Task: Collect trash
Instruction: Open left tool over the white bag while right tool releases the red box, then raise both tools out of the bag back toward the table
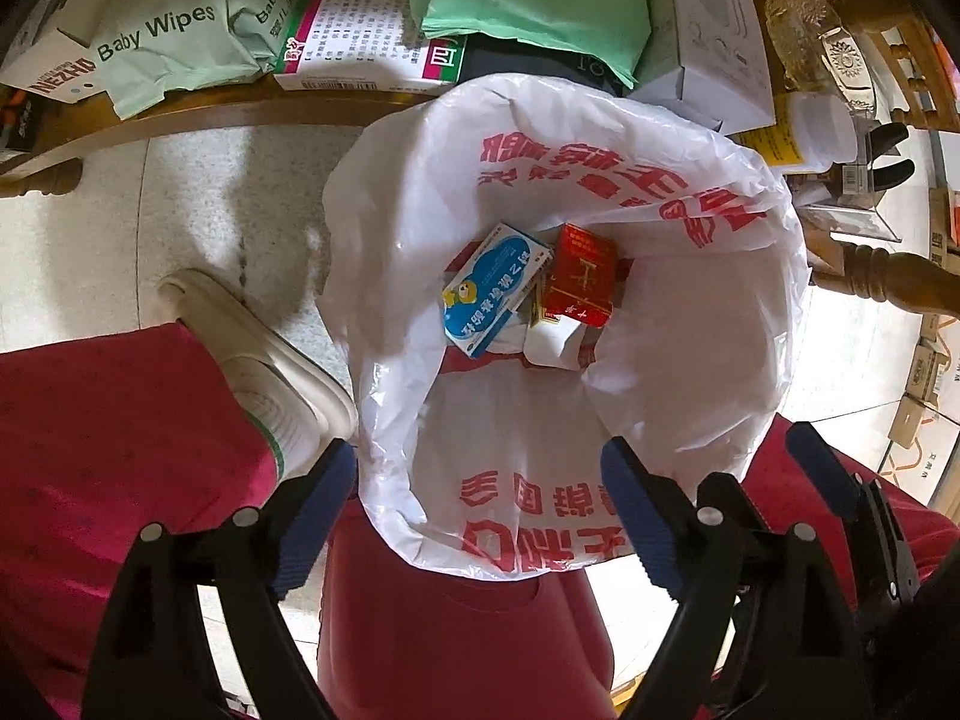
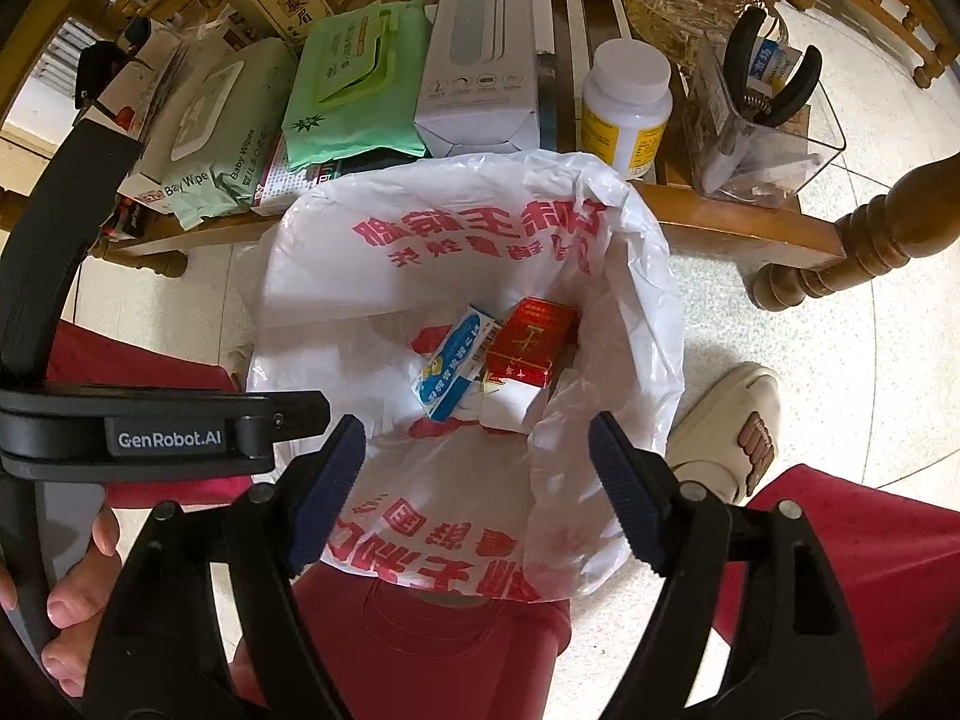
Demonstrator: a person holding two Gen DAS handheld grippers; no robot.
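White plastic bag (image 1: pixel 540 312) with red print stands open on floor just in front of the wooden table (image 2: pixel 720 210), mouth up. Inside at bottom: red carton (image 1: pixel 581 282) beside blue-white medicine box (image 1: pixel 489 288), touching. Left gripper (image 1: pixel 480 510) and right gripper (image 2: pixel 477 492) both hover over the bag's near rim, jaws wide, holding nothing. Looks like drop-in step done; next likely fetch more trash from table or grab the rim.

White bag (image 1: pixel 690 312) (red lettering), blue-white box (image 1: pixel 492 291), red box (image 1: pixel 579 276)
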